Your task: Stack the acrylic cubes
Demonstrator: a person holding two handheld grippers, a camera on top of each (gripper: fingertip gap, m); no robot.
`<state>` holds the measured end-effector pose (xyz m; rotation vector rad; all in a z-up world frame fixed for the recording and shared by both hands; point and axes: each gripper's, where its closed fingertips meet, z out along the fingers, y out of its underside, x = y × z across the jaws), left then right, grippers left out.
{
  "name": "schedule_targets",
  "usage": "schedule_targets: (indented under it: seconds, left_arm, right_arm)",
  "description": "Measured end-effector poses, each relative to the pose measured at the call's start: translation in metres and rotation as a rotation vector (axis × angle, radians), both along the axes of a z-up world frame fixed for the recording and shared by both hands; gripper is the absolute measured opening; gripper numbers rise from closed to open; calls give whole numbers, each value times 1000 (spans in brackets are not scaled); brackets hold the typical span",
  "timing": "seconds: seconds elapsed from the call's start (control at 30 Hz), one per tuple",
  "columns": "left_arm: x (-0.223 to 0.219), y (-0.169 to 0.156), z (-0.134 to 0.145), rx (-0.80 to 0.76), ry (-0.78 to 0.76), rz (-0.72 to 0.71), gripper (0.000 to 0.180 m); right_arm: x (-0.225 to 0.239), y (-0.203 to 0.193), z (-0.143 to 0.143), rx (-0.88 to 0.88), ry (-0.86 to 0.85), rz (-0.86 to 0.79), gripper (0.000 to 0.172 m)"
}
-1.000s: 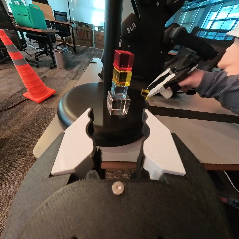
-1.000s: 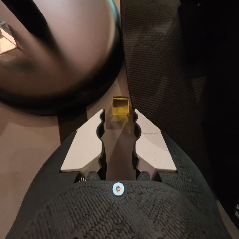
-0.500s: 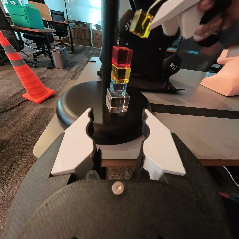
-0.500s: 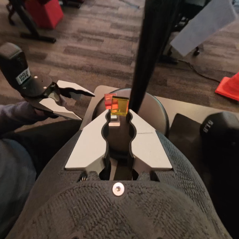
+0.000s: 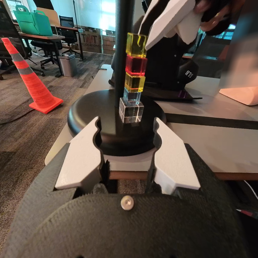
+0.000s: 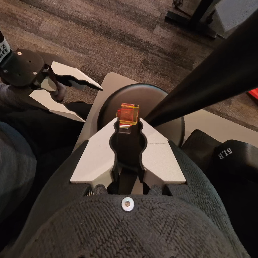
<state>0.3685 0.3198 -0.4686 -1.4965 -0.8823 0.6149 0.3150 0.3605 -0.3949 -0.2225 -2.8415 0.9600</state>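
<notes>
Right gripper (image 6: 128, 120) clenched on yellow cube (image 5: 136, 45), fingertips pressing its two sides, so cube stays level. Cube sits directly on red cube (image 5: 136, 64), top of stack; whether resting or just above, cannot tell. Below: second yellow cube (image 5: 134, 82), pale blue cube (image 5: 132, 97), bigger clear cube (image 5: 131, 111) as wide foot. Stack stands on round black base (image 5: 90, 106), just beside black pole (image 5: 122, 41). Left gripper (image 5: 127, 125) released, jaws wide, holding nothing, near table edge (image 5: 209, 146), apart from stack. Orange cone (image 5: 34, 83) on floor.
</notes>
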Motion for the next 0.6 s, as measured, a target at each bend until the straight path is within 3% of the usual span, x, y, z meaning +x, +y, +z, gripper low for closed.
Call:
schedule_targets:
  seconds: [0.2, 0.33, 0.4, 0.47, 0.53, 0.6]
  left_arm:
    - [-1, 6, -4, 24, -11, -12, 75]
    - [0, 9, -4, 7, -1, -14, 76]
    - [0, 7, -2, 8, 15, -6, 76]
    - [0, 3, 1, 29, 27, -1, 76]
    - [0, 2, 2, 56, 28, -8, 76]
    - [-1, 3, 0, 76, 19, -16, 76]
  right_arm:
    - [0, 0, 1, 17, 10, 0, 26]
    - [-2, 27, 24, -45, 97, -74, 52]
    - [-3, 57, 43, -164, 126, -168, 51]
    - [-14, 104, 43, -224, 157, -315, 45]
    - [-29, 162, 15, -173, 172, -463, 37]
    - [-39, 217, -29, -83, 115, -604, 40]
